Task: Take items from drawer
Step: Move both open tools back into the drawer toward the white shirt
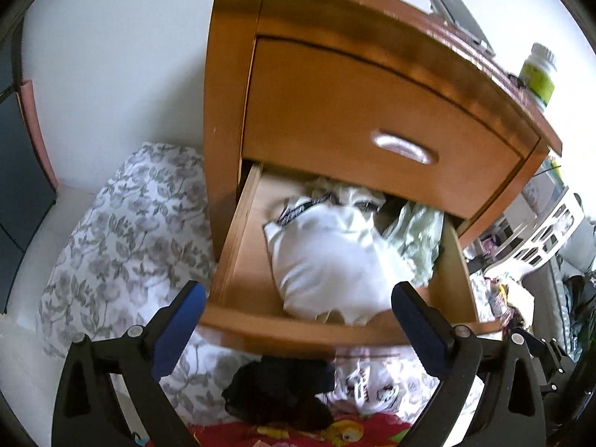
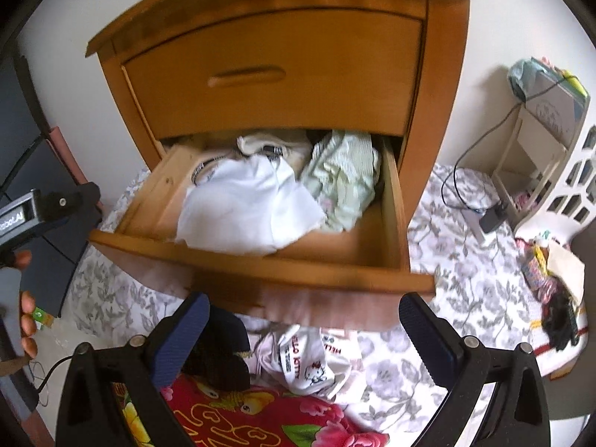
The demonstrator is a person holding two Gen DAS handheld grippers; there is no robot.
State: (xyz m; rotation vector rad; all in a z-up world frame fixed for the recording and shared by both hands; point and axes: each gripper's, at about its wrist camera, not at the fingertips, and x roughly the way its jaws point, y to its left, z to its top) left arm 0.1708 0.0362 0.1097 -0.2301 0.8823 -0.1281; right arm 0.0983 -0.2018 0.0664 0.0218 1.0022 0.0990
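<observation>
The lower drawer (image 1: 238, 246) (image 2: 391, 216) of a wooden nightstand stands pulled out. A white garment (image 1: 327, 260) (image 2: 246, 208) lies in it, with a pale green cloth (image 1: 417, 238) (image 2: 342, 182) on its right. My left gripper (image 1: 298, 298) hangs open above the drawer's front edge, with nothing between its blue pads. My right gripper (image 2: 303, 307) is open too, in front of and above the drawer front, and empty. On the floor below lie a black garment (image 1: 275, 383) (image 2: 219, 357) and a white printed garment (image 1: 365, 380) (image 2: 305, 357).
The upper drawer (image 1: 372, 111) (image 2: 275, 74) is closed. A green bottle (image 1: 538, 74) and a dark flat device (image 1: 454, 11) sit on the nightstand top. A floral sheet (image 1: 123, 223) (image 2: 465, 260) and a red patterned blanket (image 2: 238, 417) cover the floor. A white basket (image 2: 562, 193) stands right. The person's hand (image 2: 28, 320) is at left.
</observation>
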